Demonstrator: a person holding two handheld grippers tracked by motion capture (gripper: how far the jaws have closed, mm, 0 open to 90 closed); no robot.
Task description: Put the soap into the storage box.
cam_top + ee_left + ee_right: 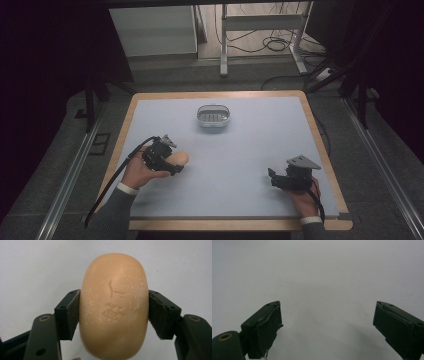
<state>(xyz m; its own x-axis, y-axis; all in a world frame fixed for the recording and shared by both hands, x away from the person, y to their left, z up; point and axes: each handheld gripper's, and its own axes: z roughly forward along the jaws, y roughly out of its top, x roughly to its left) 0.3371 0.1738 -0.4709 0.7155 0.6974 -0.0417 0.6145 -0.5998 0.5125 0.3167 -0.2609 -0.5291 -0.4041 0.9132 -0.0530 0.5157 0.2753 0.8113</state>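
A peach-coloured oval bar of soap (115, 307) with a stamped mark sits between the two black pads of my left gripper (114, 312), which is shut on its sides. In the high view the soap (179, 159) pokes out to the right of the left gripper (170, 164) at the left of the mat. A white oval soap dish (213, 116) with a ribbed inner tray stands at the far middle of the mat. My right gripper (272, 177) rests at the right front, and its jaws (327, 327) stand wide open over bare mat.
The pale blue mat (240, 165) covers a wooden-edged table (320, 145). Beyond the far edge stand metal table legs (223, 45) and cables on the floor. Rails run along both sides.
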